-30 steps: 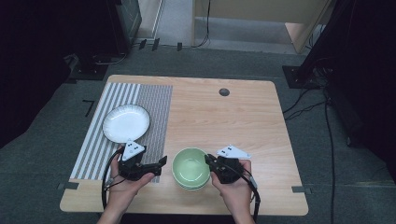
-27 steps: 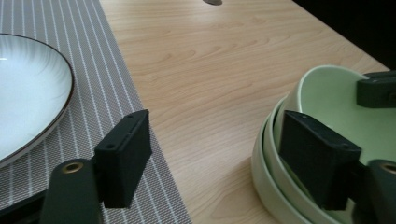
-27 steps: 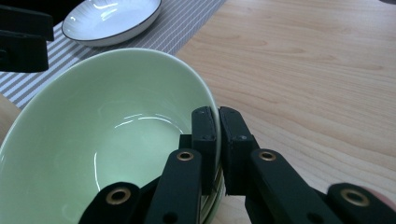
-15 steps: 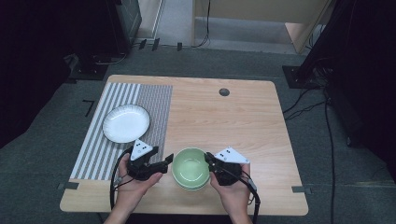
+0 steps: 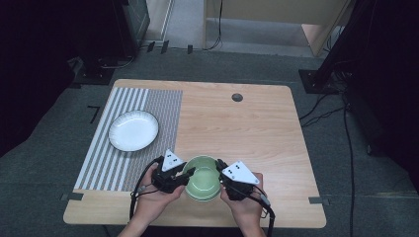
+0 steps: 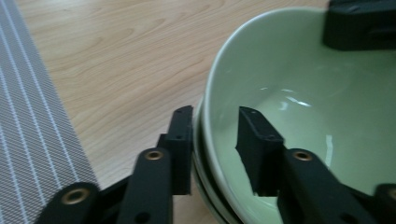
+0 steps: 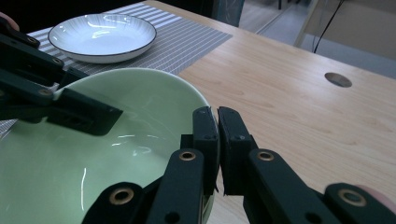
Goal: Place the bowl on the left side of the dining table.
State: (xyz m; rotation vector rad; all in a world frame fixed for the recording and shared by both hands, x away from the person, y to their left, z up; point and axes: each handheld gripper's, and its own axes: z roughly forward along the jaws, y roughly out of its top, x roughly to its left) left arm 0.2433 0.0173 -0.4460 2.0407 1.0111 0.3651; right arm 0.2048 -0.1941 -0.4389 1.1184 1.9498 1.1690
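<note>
Your left gripper (image 6: 212, 149) straddles the green bowl's (image 5: 202, 178) rim near the table's (image 5: 257, 128) front edge, jaws apart, probably to lift the top bowl off the stack. Your right gripper (image 7: 217, 140) pinches the opposite rim, steadying it.

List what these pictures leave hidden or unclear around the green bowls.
- Number of stacked green bowls: left gripper view shows layered rims, the frame edge cuts them off.
- Whether the right hand-held gripper pinches the rim: its jaws hide the contact.
- Bowls' undersides: high view, covered by the top bowl.
</note>
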